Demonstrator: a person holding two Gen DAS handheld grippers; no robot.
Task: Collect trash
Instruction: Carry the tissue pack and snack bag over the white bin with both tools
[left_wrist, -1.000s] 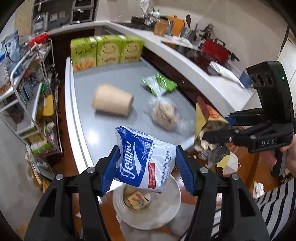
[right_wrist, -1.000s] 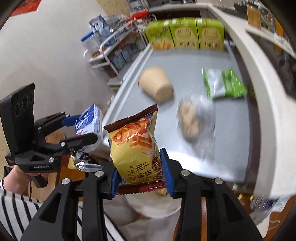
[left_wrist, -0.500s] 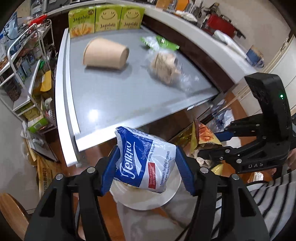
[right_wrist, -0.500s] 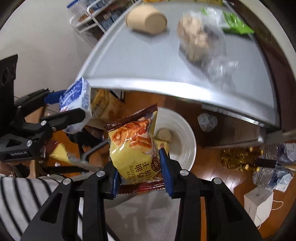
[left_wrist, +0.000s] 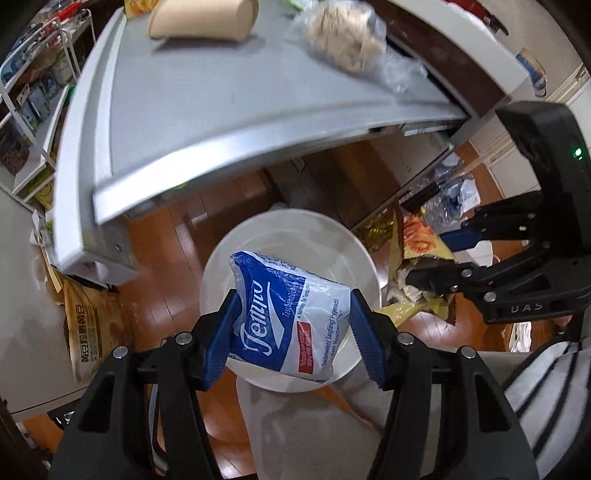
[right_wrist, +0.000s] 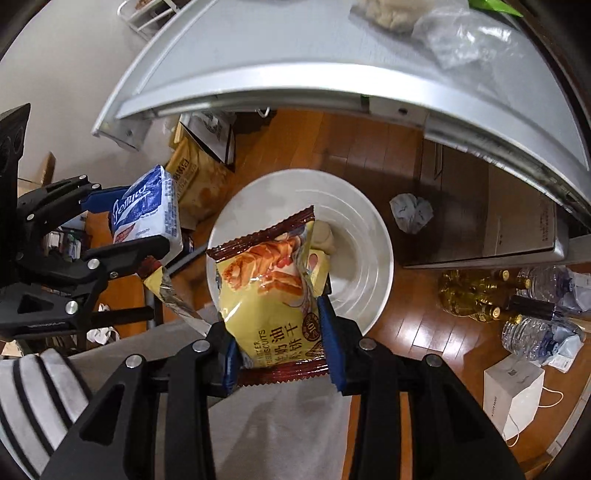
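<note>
The left tongs (left_wrist: 291, 325) are gripping a blue-and-white tissue pack (left_wrist: 291, 317) across its middle, with the blue pads pressing in on both sides, and are holding it right over the open white bin (left_wrist: 365, 266) that is standing on the wooden floor just beside the bench (left_wrist: 229, 96). The right tongs (right_wrist: 277, 332) are pinching the lower part of a yellow biscuit wrapper (right_wrist: 269, 284) while its top is sticking up over the bin (right_wrist: 373, 258) mouth. Both pieces are hanging above the same opening, so the likely trouble is the two tools getting in each other's way if they are released together: the wrapper is light and floppy and may be catching on a pad or drifting onto the rim. The tissue pack is sitting toward the near edge of the opening, so letting go too early could be sending it onto the floor. A paper cup (left_wrist: 203, 18) and a clear bag of crumbs (left_wrist: 347, 40) are lying on the bench, waiting for collection.
</note>
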